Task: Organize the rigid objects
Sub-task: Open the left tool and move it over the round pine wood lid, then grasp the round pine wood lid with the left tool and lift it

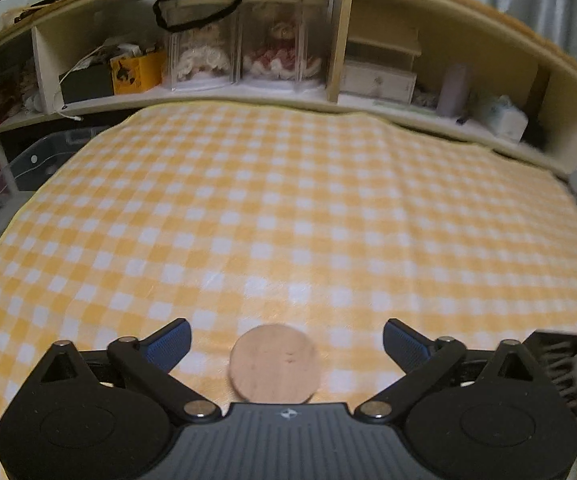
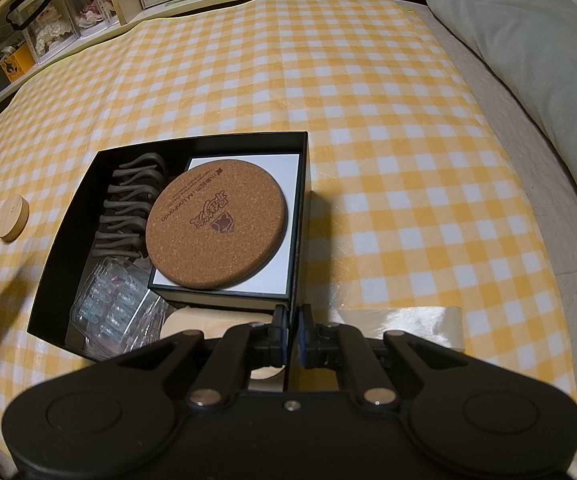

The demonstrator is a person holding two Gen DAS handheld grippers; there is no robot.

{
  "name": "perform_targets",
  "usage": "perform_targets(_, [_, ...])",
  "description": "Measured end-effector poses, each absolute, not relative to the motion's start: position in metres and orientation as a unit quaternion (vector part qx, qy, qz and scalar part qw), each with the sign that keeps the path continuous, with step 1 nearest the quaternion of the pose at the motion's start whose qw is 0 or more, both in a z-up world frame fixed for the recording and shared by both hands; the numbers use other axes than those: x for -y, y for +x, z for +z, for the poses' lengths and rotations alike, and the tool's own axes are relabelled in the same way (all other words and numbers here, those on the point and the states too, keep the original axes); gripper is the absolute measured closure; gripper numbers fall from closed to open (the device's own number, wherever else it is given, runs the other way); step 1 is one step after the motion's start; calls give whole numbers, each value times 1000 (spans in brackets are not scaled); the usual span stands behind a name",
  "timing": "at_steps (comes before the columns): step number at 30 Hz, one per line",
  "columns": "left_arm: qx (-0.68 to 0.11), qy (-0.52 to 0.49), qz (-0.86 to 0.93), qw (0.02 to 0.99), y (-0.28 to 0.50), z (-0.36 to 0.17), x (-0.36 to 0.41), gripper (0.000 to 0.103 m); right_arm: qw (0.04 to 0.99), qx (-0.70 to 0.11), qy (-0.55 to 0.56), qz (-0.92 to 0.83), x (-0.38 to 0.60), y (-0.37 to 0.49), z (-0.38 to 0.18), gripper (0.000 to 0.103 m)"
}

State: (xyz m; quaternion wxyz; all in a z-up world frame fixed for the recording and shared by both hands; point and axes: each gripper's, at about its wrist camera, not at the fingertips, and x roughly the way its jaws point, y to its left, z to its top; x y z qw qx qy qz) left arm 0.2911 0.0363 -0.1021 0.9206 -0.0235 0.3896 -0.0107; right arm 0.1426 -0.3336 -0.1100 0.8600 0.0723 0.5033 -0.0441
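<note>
Judging from what already sits in the black box [image 2: 100, 184], the sorting looks well under way: a cork coaster [image 2: 216, 224] lies flat on a white-topped inner box [image 2: 284, 280], a row of dark grey hooks [image 2: 128, 216] fills the left side, and a clear plastic blister tray [image 2: 112, 304] rests near the front corner, with a pale disc partly hidden beneath the gripper. One piece plainly remains outside, a small round wooden disc [image 1: 274, 364], lying on the yellow checked cloth [image 1: 288, 200] to the left of the box, apart from its wall. The left gripper [image 1: 286, 344] hangs over that disc with its jaws spread wide, the blue pads [image 1: 168, 344] standing either side of it and touching nothing, so it holds nothing yet. The right gripper [image 2: 293, 332] has its jaws closed almost together on the near right wall of the box, which stands between the pads; it seems to be steadying the box, though how hard it presses I cannot tell. A roll of clear tape [image 2: 408, 324] lies on the cloth just right of that gripper, and whether it belongs in the box is not clear. What seems left is picking up the wooden disc and finding it a spot in the crowded box, perhaps on top of the coaster or in the front gap
</note>
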Motion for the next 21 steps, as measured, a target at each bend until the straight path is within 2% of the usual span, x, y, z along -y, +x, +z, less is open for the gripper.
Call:
perform_targets(7, [-420, 3, -5, 908, 299, -141, -37, 15, 860, -503, 72, -44, 333, 143, -110, 97])
perform_targets(9, [-425, 11, -3, 905, 300, -148, -37, 21, 860, -503, 72, -44, 334, 142, -110, 97])
perform_targets(13, [-427, 15, -3, 904, 301, -156, -39, 25, 860, -503, 74, -44, 333, 143, -110, 97])
perform_targets(15, [-431, 13, -5, 902, 301, -157, -38, 36, 860, -503, 73, -44, 333, 143, -110, 97])
perform_targets(21, [-435, 19, 0, 900, 301, -157, -30, 36, 860, -503, 74, -44, 333, 142, -110, 97])
